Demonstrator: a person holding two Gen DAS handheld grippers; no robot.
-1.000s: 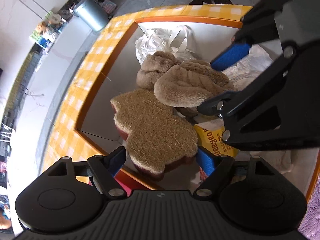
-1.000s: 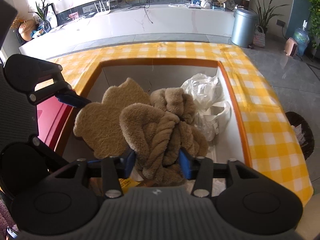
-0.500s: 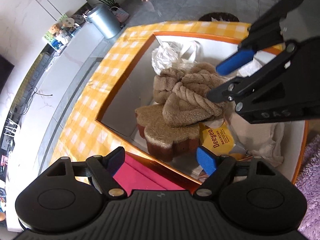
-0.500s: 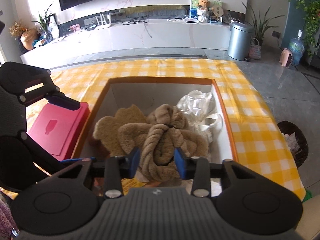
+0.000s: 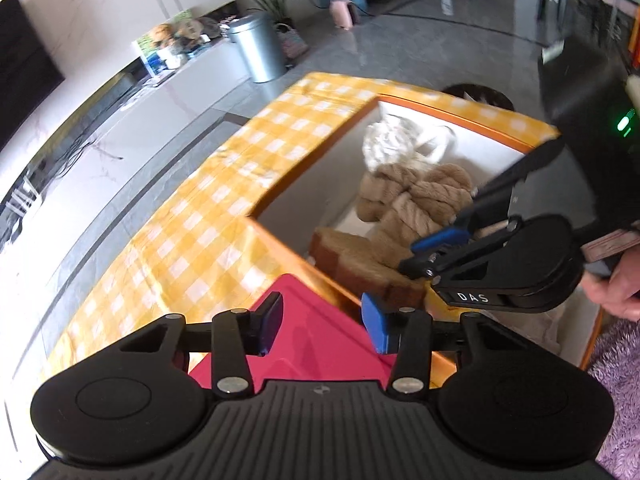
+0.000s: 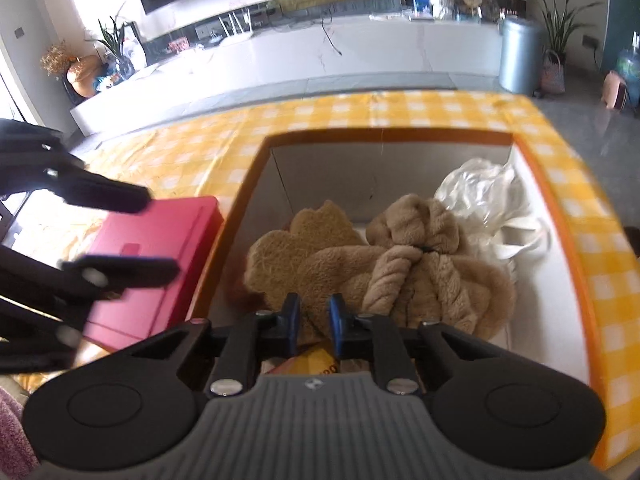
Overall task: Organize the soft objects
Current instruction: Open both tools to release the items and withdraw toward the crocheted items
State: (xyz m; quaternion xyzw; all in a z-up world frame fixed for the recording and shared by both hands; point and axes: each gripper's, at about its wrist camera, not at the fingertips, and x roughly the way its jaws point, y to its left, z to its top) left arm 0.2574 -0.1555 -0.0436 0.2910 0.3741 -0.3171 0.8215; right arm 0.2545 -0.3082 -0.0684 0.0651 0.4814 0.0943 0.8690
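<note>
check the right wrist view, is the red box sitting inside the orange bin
No, the red box lies on the checked cloth outside the orange bin, against its left wall.

In the right wrist view the left gripper (image 6: 160, 236) is smearing into a dark blur, its fingertips indistinct. The right gripper (image 6: 311, 316) is covering the near edge of the tan plush toy (image 6: 420, 272), so whether its closing pads are pinching the fabric is not showing. A yellow packet (image 6: 316, 364) is peeking out beneath it, its print mostly hidden. In the left wrist view a hand (image 5: 612, 288) is being cut off by the right edge, and the white plastic bag (image 5: 396, 140) is blurring.
</note>
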